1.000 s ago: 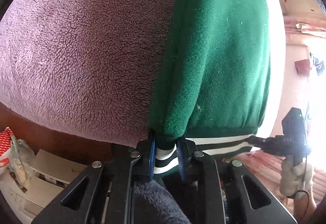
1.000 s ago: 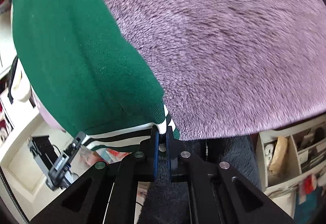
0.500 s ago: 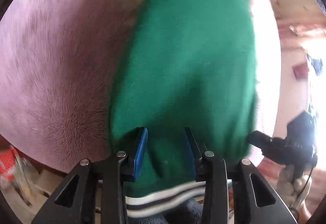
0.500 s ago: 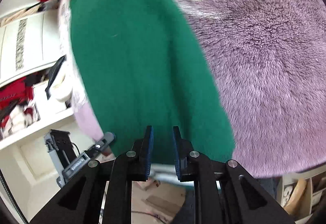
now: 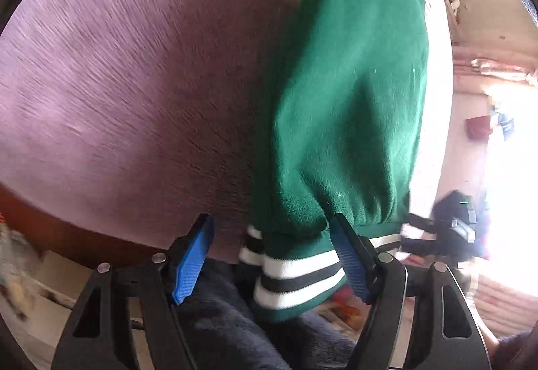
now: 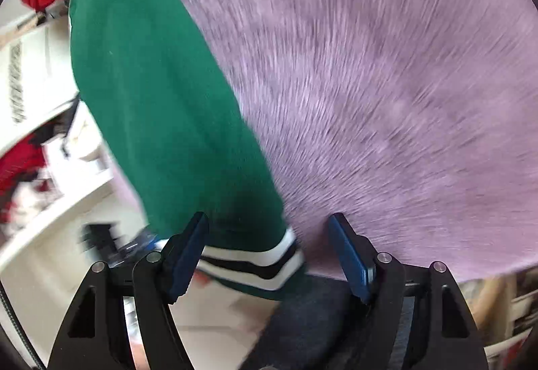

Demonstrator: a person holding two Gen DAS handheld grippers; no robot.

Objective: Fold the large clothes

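Note:
A green fleece garment [image 5: 346, 107] with a white and black striped hem [image 5: 296, 279] lies folded on a mauve fluffy blanket [image 5: 134, 84]. My left gripper [image 5: 272, 228] hangs over the hem's corner with its jaws opening wide; the blue pads [image 5: 191, 259] stand clear of the cloth. In the right wrist view the same green garment [image 6: 161, 94] runs up the left, and its striped hem [image 6: 255, 262] drapes over the blanket's edge. My right gripper [image 6: 269, 225] is also opening, with the hem's other corner loose between its pads.
The mauve blanket [image 6: 386, 84] fills most of both views. Dark fuzzy fabric [image 5: 218, 329] lies under both grippers. White shelves with red items [image 6: 33, 134] stand at the left of the right wrist view. The other gripper [image 5: 450, 232] shows at the right of the left wrist view.
Both grippers were shut on the striped hem's corners a second ago; both have let go and spread wide. The hem now lies loose at the blanket's edge.

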